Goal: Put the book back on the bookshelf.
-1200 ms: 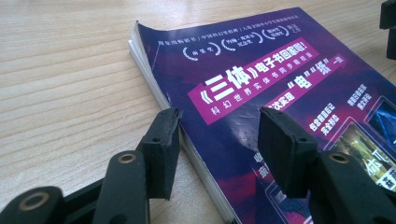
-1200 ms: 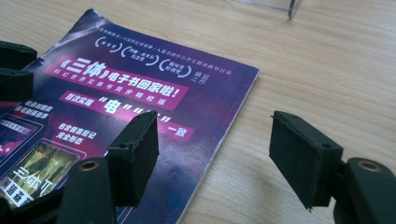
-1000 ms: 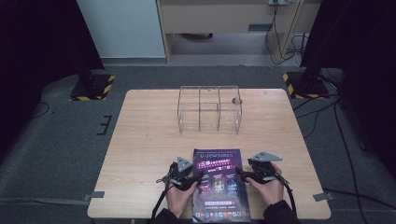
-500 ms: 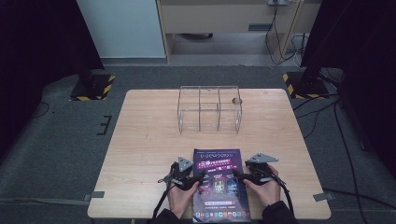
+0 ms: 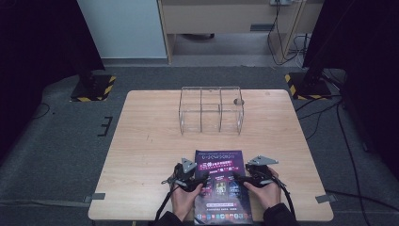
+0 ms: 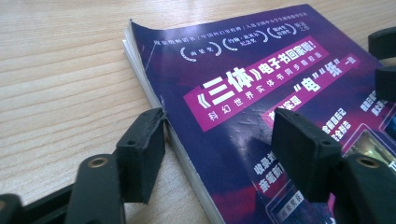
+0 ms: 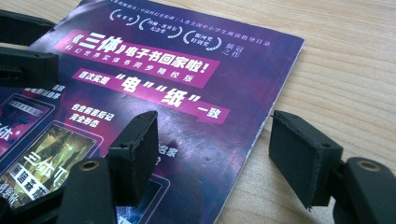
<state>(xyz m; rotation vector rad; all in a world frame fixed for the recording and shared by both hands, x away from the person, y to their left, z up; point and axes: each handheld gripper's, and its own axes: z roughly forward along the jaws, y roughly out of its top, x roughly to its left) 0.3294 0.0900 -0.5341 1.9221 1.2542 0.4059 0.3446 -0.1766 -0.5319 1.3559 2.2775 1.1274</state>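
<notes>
- Near the front edge of the bench (image 5: 141,141), between the person's two hands, a purple book (image 5: 220,188) lies flat with its cover up; its near end reaches almost to the bench's edge.
- At the book's left side, the left gripper (image 6: 219,140) has its jaws spread across the book's edge: one pad sits on the bare wood against the page block, the other rests over the cover. The jaws have just been opening, and the pads do not squeeze the book.
- At the book's right side, the right gripper (image 7: 215,149) also stands spread, one pad over the cover, the other over the wood just past the edge, apart from the pages.
- Wood lies open to the left and right of the hands, and a wide bare strip runs between the book and the far half of the bench.
- Toward the far edge stands a clear box (image 5: 211,110) split into three compartments, well apart from the book; a small dark round thing (image 5: 238,101) shows at its right compartment, though I cannot tell whether it is inside.
</notes>
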